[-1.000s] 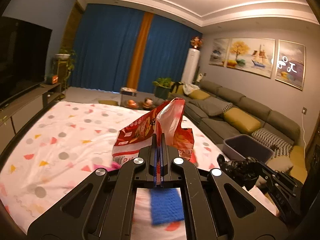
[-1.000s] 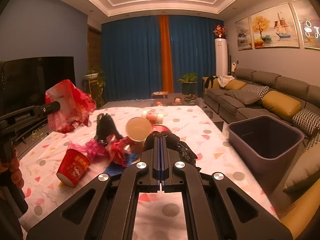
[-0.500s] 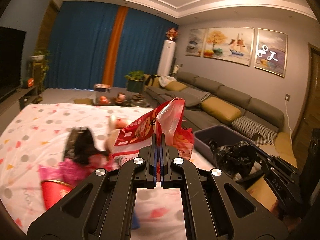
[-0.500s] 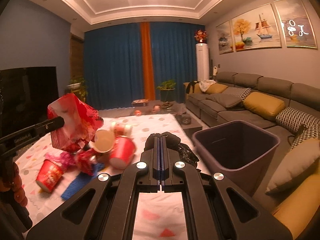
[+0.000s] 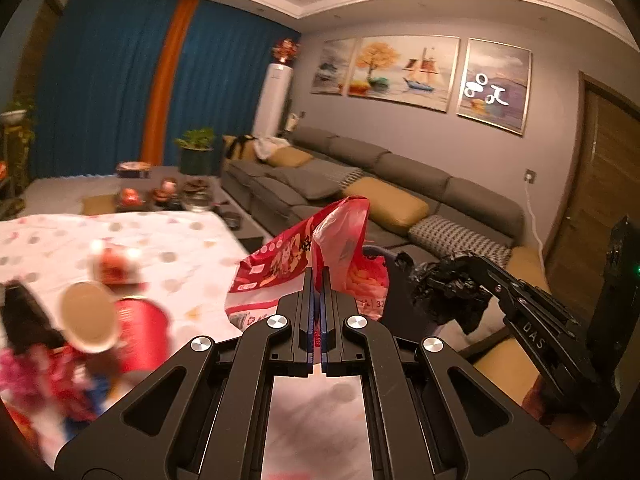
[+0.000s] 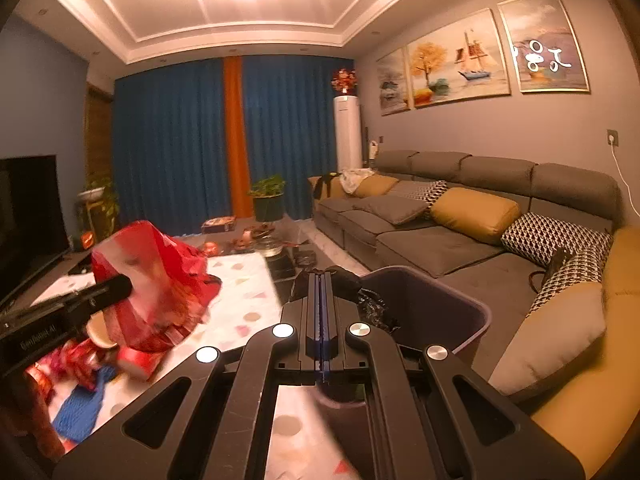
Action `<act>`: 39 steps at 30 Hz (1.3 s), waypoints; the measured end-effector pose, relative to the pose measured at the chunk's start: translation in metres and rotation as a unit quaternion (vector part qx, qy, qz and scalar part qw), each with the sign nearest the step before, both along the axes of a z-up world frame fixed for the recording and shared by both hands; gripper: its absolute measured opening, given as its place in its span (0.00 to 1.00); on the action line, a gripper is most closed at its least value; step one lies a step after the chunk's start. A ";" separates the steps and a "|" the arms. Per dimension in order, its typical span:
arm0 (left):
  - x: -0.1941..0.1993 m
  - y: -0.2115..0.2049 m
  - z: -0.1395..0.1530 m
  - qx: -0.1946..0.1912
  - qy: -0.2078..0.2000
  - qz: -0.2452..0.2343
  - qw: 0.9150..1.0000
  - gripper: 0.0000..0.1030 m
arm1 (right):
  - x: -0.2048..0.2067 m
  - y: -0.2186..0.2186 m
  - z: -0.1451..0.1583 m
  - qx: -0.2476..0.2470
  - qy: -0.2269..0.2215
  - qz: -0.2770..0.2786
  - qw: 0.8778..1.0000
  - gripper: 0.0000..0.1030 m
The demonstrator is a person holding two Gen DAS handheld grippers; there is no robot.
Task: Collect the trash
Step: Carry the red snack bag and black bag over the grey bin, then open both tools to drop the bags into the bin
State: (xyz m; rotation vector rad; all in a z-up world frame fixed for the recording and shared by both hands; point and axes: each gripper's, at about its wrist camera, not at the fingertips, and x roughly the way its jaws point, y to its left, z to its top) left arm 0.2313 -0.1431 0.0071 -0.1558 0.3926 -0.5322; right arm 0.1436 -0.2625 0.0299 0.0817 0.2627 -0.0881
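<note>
Red plastic fills the space just ahead of my left gripper [image 5: 316, 276]: its fingers are pressed together on the edge of a crumpled red snack bag [image 5: 308, 268], which stands up above the tips. My right gripper [image 6: 319, 280] is likewise clamped, pinching a wad of black plastic bag [image 6: 360, 292] that hangs just over the near rim of the dark grey bin [image 6: 440, 300]. From the left wrist view that black wad sits to the right of the red bag, well apart from it, with the bin's rim half hidden behind both. Further left, on the white spotted cloth [image 5: 192, 240], lies the rest of the litter, blurred: red paper cups [image 5: 136, 328], one showing its pale inside, a pink wrapper, and what I take to be a blue knitted cloth [image 6: 80, 408]. Beyond the bin runs the grey sofa [image 6: 460, 216] with mustard and patterned cushions. Farthest off hang blue curtains [image 6: 172, 140] with an orange strip.
</note>
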 end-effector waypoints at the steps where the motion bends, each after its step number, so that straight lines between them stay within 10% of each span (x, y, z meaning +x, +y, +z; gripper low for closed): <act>1: 0.006 -0.007 0.000 -0.001 0.002 -0.005 1.000 0.01 | 0.004 -0.006 0.001 0.001 -0.001 -0.005 1.000 0.02; 39: 0.096 -0.108 -0.044 0.014 0.050 -0.086 0.995 0.02 | 0.065 -0.060 -0.026 0.008 0.032 -0.040 0.999 0.02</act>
